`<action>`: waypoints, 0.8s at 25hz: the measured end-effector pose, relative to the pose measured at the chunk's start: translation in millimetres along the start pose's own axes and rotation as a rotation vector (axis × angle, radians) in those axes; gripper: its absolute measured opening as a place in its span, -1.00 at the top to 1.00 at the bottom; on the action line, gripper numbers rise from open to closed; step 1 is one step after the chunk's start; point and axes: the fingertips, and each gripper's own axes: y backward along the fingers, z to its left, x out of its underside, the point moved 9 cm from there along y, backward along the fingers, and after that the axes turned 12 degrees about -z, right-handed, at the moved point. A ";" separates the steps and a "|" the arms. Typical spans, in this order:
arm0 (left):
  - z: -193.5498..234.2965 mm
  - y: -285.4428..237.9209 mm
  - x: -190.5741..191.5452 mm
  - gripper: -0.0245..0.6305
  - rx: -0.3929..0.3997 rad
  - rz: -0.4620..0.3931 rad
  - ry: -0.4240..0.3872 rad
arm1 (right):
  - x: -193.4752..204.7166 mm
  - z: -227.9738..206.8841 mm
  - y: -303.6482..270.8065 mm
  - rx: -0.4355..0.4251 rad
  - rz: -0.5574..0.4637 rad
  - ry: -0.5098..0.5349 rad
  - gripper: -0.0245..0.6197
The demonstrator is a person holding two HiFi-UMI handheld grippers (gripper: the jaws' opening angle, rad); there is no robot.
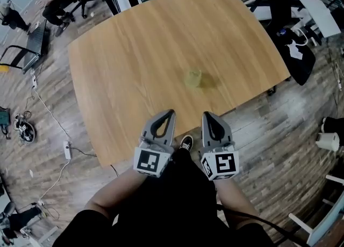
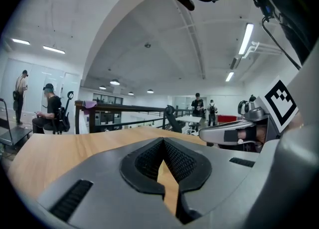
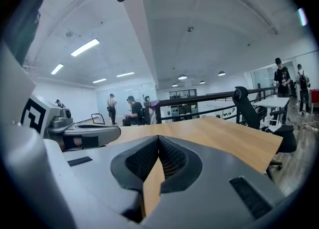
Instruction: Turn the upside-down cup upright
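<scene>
Cup (image 1: 193,78): sitting on table (image 1: 123,58), ahead of both tools, well apart. Left gripper (image 1: 171,113), right gripper (image 1: 206,115): jaws resting together, gripping nothing. Step: likely approach. Next move is calling for opening one gripper.

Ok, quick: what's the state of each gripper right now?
Left gripper: closed, holding nothing.
Right gripper: closed, holding nothing.

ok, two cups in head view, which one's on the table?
The pale yellowish translucent cup, near the middle of the wooden table. The other, a white cup, is off the table, on the floor to its right.
</scene>
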 end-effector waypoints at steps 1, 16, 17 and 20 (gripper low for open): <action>5.0 -12.7 6.0 0.91 -0.009 0.001 -0.004 | 5.5 -8.8 -13.5 -0.010 0.003 0.007 0.88; 84.9 -121.4 124.8 0.90 -0.041 0.061 -0.001 | 118.1 -61.6 -144.1 -0.045 0.079 -0.002 0.45; 87.8 -123.1 130.2 0.90 -0.038 0.075 -0.001 | 123.6 -62.6 -149.1 -0.047 0.095 -0.007 0.36; 94.8 -129.6 143.5 0.90 -0.036 0.092 -0.006 | 136.6 -67.4 -166.5 -0.065 0.120 -0.020 0.18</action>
